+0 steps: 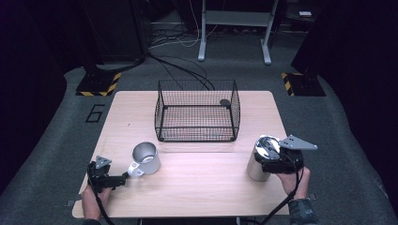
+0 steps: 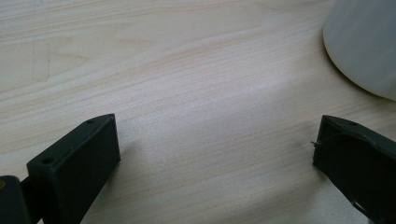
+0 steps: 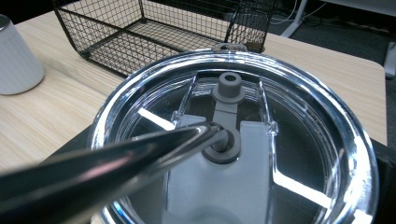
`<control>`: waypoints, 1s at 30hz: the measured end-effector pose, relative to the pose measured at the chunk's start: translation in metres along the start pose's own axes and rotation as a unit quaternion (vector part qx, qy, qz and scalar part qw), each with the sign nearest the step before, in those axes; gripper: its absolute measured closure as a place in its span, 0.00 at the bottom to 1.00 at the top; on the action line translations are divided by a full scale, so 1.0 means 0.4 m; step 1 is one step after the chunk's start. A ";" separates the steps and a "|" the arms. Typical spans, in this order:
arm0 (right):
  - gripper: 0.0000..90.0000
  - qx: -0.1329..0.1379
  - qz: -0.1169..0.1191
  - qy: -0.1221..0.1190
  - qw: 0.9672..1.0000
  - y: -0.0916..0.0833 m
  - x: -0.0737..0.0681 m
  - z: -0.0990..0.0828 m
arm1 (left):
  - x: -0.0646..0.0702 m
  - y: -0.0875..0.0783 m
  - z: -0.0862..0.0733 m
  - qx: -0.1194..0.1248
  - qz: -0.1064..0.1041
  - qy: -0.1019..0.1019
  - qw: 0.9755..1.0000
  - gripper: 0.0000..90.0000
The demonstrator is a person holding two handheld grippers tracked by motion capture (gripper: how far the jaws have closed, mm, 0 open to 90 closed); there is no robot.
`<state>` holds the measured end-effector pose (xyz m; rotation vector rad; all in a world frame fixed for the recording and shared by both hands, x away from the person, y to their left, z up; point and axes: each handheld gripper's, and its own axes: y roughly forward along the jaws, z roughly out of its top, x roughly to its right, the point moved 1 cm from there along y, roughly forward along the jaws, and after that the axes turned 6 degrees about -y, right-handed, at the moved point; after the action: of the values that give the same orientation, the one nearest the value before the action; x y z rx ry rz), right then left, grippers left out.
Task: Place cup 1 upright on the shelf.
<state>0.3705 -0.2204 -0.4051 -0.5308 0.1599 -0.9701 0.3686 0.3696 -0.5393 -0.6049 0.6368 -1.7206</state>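
While the high view sets the whole pale wooden bench [image 1: 197, 183] out at once, each gripper view adds detail of its own. Seen from above, the left gripper [image 1: 123, 178] lies low near the front left corner, its tips just beside the handle of a white mug with a silvery inside [image 1: 145, 158]. The left gripper view shows its jaws spread wide over bare wood, holding nothing, with the white mug [image 2: 366, 44] off at the upper right.

On the right, the right gripper [image 1: 268, 159] sits at the top of a tall steel tumbler with a clear plastic lid [image 1: 259, 159], standing upright near the front right edge. The right gripper view looks straight down on that lid [image 3: 243, 140], where a metal straw [image 3: 116, 163] enters the grey seal. Whether these jaws clamp the tumbler I cannot tell. A black wire basket [image 1: 197, 112] stands behind, at mid-bench.
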 end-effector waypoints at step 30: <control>0.04 0.001 0.025 -0.022 0.999 0.037 -0.041 0.103 | 0.000 0.000 0.000 0.000 -0.001 -0.001 1.000 0.00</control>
<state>0.3872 -0.1856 -0.3787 -0.5428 0.1316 -0.9091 0.3687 0.3695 -0.5394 -0.6067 0.6348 -1.7212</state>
